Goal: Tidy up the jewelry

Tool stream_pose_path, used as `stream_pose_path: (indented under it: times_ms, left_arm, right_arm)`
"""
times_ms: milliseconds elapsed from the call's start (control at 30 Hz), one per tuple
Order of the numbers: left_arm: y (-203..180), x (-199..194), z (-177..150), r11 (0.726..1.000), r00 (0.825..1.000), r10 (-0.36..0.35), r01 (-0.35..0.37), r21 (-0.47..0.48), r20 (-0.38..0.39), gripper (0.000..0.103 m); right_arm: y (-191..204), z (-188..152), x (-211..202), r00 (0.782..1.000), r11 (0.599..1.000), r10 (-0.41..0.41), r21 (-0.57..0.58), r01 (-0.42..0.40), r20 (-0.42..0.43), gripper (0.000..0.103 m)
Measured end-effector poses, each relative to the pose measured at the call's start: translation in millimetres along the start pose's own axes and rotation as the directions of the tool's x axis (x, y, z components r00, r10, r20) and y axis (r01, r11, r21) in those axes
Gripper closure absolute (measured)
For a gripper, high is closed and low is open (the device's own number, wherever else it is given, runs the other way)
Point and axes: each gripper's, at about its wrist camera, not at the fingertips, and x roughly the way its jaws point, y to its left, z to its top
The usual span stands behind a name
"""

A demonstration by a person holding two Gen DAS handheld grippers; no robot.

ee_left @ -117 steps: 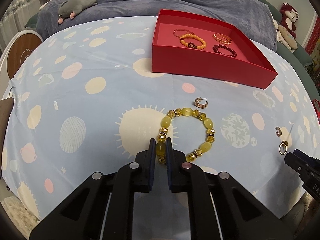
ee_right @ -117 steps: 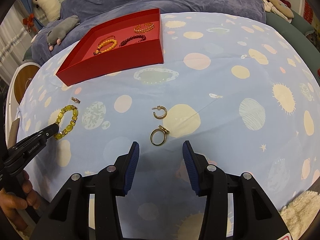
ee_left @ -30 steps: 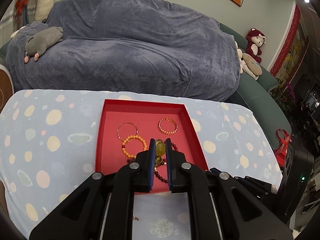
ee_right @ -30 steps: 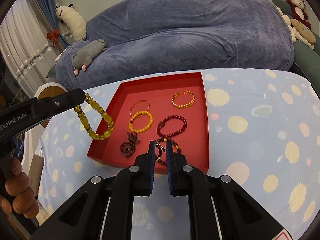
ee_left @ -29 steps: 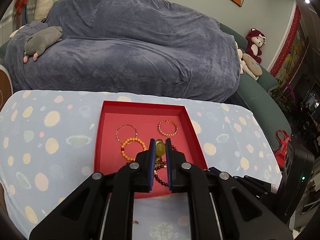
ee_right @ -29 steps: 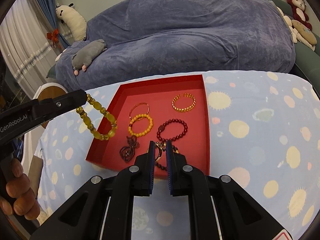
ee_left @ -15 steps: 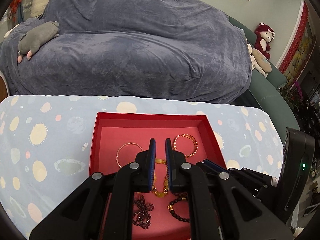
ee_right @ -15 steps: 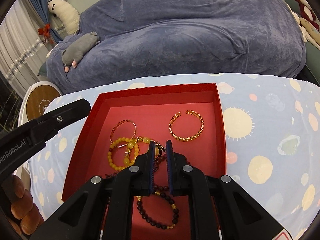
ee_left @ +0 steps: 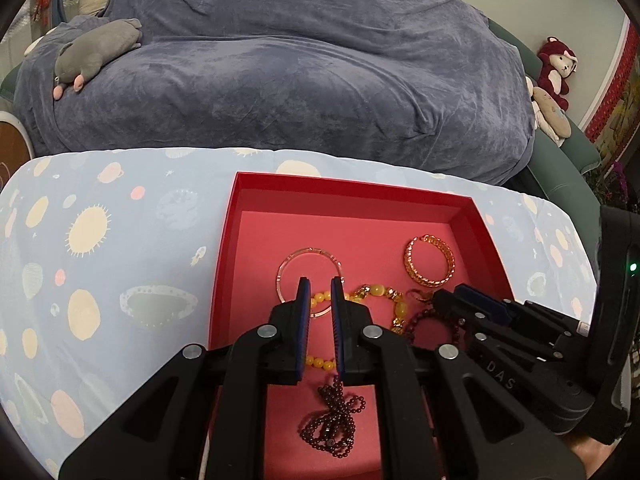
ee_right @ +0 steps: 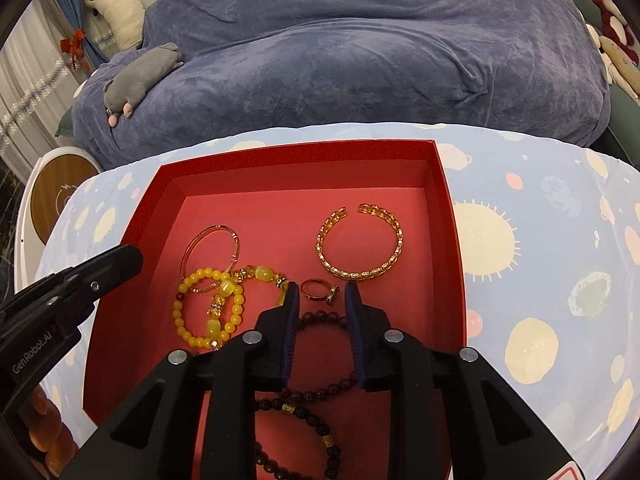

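At lower centre of the left view, the left gripper [ee_left: 320, 286] is pressed together, empty, above the red box [ee_left: 482, 222]. Lower centre in the right view, the right gripper [ee_right: 319, 291] is opening; a gold ring [ee_right: 319, 290] lies flat between its fingertips, stone toward the right.

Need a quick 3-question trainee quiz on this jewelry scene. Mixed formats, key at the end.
1. True or false: the gold bracelet lies outside the red box.
2. What lies on the sofa? A: a grey plush toy. B: a book. C: a lamp.
3. How many yellow bead bracelets are in the red box?

Key: 1 false; 2 A; 3 two.
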Motion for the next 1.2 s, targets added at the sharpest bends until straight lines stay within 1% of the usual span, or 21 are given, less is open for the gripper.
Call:
stream_pose_path:
  times_ms: [100,233,433,533,733,800,967,1167,1200]
  left_arm:
    - [2.0,-4.4,-5.7,1.000,1.000,0.009,-0.009,0.005,0.000,0.092]
    - [3.4,-17.1,-12.4,1.000,1.000,0.010,-0.010,-0.003,0.010,0.082]
    - [2.5,-41.9,-27.5,1.000,1.000,0.020,-0.020,0.000,0.024,0.077]
    - [3.1,-54.9,-37.1,1.000,0.999,0.019,-0.019,-0.004,0.028,0.076]
    - [4.1,-80.6,-60.2,1.000,0.999,0.018,-0.018,-0.004,0.029,0.076]
    - [5.2,-88.0,-69.5,1.000,0.999,0.020,-0.020,-0.006,0.026,0.076]
    - [6.2,-99.2,-96.0,0.999,0.999,0.035,-0.035,-0.009,0.008,0.076]
    - [7.9,-104.2,-131.3,0.999,0.999,0.041,-0.042,-0.026,-0.023,0.076]
    - [7.3,-104.3,-137.6,0.998,0.998,0.048,-0.049,-0.027,-0.027,0.073]
  right_arm:
    - [1.2,-3.4,-11.3,1.000,1.000,0.000,-0.005,0.000,0.021,0.075]
    - [2.6,-11.2,-30.7,0.999,1.000,0.009,-0.010,-0.009,0.042,0.075]
    - [3.8,-26.3,-62.1,0.998,1.000,0.010,-0.020,-0.009,0.067,0.075]
    - [5.7,-35.2,-78.8,0.997,0.999,0.004,-0.033,-0.002,0.081,0.075]
    - [5.0,-56.6,-108.3,0.996,1.000,0.013,-0.017,-0.012,0.092,0.075]
    - [3.8,-65.5,-117.1,0.995,1.000,0.016,-0.011,-0.015,0.094,0.075]
    - [3.8,-93.2,-135.1,0.996,1.000,-0.009,-0.026,0.011,0.094,0.075]
    - [-0.6,-136.2,-143.4,0.998,0.999,-0.033,-0.030,0.035,0.057,0.075]
    - [-2.2,-143.8,-142.8,0.998,0.999,-0.033,-0.024,0.034,0.046,0.075]
